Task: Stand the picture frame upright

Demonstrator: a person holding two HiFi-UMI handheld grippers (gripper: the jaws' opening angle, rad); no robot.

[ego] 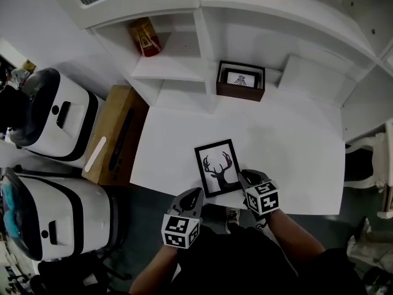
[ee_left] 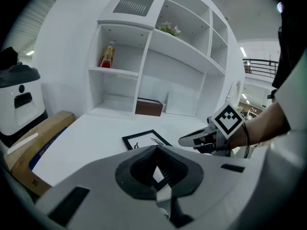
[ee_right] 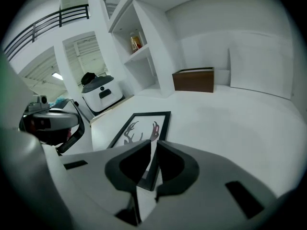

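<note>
A black picture frame (ego: 218,168) with a deer silhouette lies flat on the white desk (ego: 295,146), close to its front edge. It also shows in the left gripper view (ee_left: 144,139) and the right gripper view (ee_right: 141,128). My left gripper (ego: 195,194) hovers at the desk's front edge, just left of the frame's near corner, jaws shut and empty (ee_left: 156,169). My right gripper (ego: 244,176) sits beside the frame's near right corner, its jaws together with nothing gripped (ee_right: 154,150). The frame's near corner shows just beyond its tips.
A brown box (ego: 241,82) stands in the shelf unit at the back of the desk, and a red bottle (ego: 145,37) stands on a higher shelf. A cardboard box (ego: 113,134) and two white appliances (ego: 58,112) sit left of the desk. A white chair (ego: 368,158) is at the right.
</note>
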